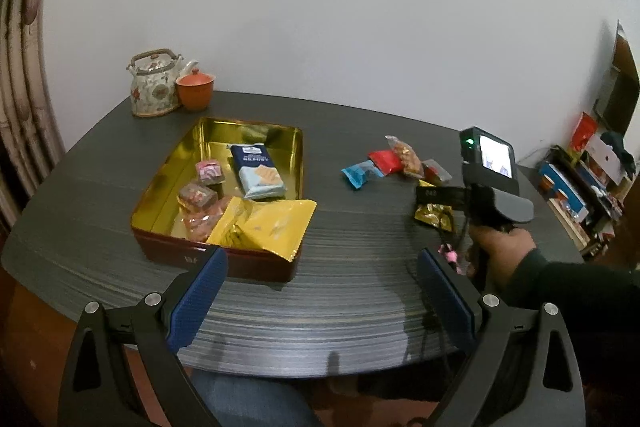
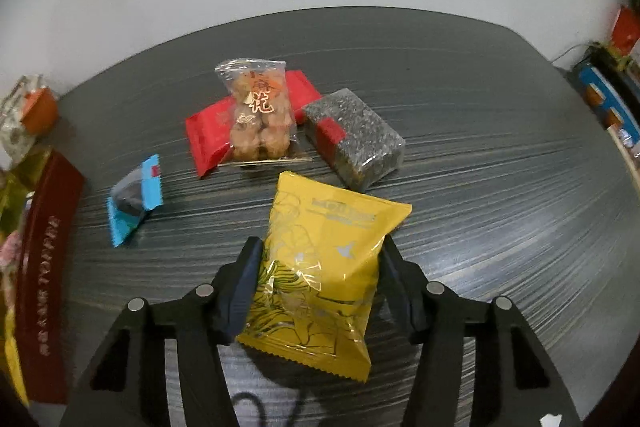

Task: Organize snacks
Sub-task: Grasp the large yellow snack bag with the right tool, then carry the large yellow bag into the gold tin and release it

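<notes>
Right wrist: right gripper [image 2: 318, 277] clamps yellow packet [image 2: 320, 267]; left wrist: hidden.

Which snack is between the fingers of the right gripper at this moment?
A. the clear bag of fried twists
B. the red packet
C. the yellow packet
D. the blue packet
C: in the right wrist view, the right gripper has its fingers closed on both sides of the yellow packet, while the other snacks lie farther away on the table.
</notes>
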A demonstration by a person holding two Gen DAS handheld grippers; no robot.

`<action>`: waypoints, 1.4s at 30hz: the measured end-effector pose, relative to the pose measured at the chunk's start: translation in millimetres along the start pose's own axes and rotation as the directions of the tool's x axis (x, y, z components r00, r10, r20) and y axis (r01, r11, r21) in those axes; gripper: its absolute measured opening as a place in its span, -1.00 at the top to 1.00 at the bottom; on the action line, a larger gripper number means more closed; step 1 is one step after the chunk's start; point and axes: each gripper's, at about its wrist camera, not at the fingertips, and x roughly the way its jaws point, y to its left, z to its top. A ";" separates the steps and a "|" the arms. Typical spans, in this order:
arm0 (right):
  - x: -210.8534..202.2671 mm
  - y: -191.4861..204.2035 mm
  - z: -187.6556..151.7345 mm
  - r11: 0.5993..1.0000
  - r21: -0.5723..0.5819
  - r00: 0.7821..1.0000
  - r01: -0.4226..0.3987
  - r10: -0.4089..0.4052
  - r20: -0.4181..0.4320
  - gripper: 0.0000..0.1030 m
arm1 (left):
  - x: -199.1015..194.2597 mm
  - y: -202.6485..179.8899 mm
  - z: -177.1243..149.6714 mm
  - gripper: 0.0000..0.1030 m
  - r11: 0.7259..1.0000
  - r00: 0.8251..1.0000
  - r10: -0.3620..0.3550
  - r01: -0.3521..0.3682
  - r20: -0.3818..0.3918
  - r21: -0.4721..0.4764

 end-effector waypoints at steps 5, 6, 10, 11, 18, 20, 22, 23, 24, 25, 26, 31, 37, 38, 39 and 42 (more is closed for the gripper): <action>-23.1 -11.1 -19.9 0.996 -0.087 1.000 -0.008 0.010 0.029 -0.03 | -1.5 -2.5 -1.1 -0.85 1.000 1.000 0.015 -0.015 0.008 0.003; -28.5 -12.5 -22.7 0.995 -0.102 0.999 0.000 0.003 0.035 -0.03 | -1.5 -3.4 -1.5 -0.85 1.000 1.000 0.017 -0.017 0.008 0.006; -51.5 -20.3 -24.1 0.991 -0.129 0.998 0.047 -0.039 0.057 -0.03 | 0.1 -6.2 -3.0 -0.85 1.000 1.000 0.030 -0.030 -0.001 0.007; -54.4 -21.3 -22.0 0.990 -0.127 0.997 0.055 -0.048 0.062 -0.03 | 0.0 -6.2 -3.4 -0.85 0.999 0.999 0.033 -0.033 -0.003 0.002; -89.1 -19.3 -14.9 0.987 -0.127 0.990 0.096 -0.081 0.118 -0.03 | -3.2 -4.3 -4.0 -0.85 0.994 0.995 0.104 -0.104 0.013 -0.019; -91.8 -23.0 -5.4 0.987 -0.126 0.988 0.100 -0.083 0.131 -0.03 | -3.1 -4.8 -5.1 -0.85 0.993 0.993 0.118 -0.117 0.014 -0.016; -98.0 -20.2 1.3 0.986 -0.128 0.985 0.110 -0.091 0.144 -0.03 | -2.1 -6.5 -6.5 -0.85 0.992 0.992 0.129 -0.129 0.012 -0.011; -105.0 -21.5 0.8 0.986 -0.127 0.985 0.109 -0.089 0.150 -0.03 | -1.5 -7.3 -7.2 -0.85 0.991 0.991 0.135 -0.135 0.010 -0.007; -109.1 -20.7 1.9 0.986 -0.126 0.983 0.110 -0.090 0.158 -0.03 | -1.2 -8.2 -7.7 -0.85 0.990 0.990 0.138 -0.138 0.010 -0.004; -113.4 -19.8 2.9 0.986 -0.127 0.982 0.112 -0.090 0.166 -0.03 | -1.2 -9.0 -8.3 -0.85 0.990 0.990 0.141 -0.141 0.010 -0.001; -117.0 -18.9 3.8 0.986 -0.128 0.981 0.110 -0.087 0.173 -0.03 | -1.1 -9.6 -8.9 -0.85 0.989 0.989 0.145 -0.145 0.009 0.001; -135.5 -17.9 6.0 0.984 -0.138 0.977 0.112 -0.084 0.198 -0.03 | 0.0 -11.7 -10.2 -0.85 0.987 0.987 0.158 -0.158 0.009 0.010; -146.1 -15.6 7.8 0.981 -0.148 0.973 0.123 -0.089 0.215 -0.03 | -0.1 -12.8 -10.8 -0.85 0.987 0.987 0.162 -0.162 0.012 0.016; -147.1 -14.9 8.2 0.981 -0.149 0.972 0.125 -0.091 0.216 -0.03 | 0.1 -12.5 -11.0 -0.85 0.986 0.987 0.163 -0.163 0.011 0.016; -147.5 -14.6 8.4 0.980 -0.151 0.972 0.127 -0.092 0.218 -0.03 | 0.8 -12.0 -11.2 -0.85 0.986 0.986 0.165 -0.165 0.009 0.016; -148.0 -13.0 9.3 0.980 -0.151 0.971 0.129 -0.094 0.220 -0.03 | 1.6 -10.1 -10.7 -0.85 0.986 0.986 0.169 -0.169 0.008 0.011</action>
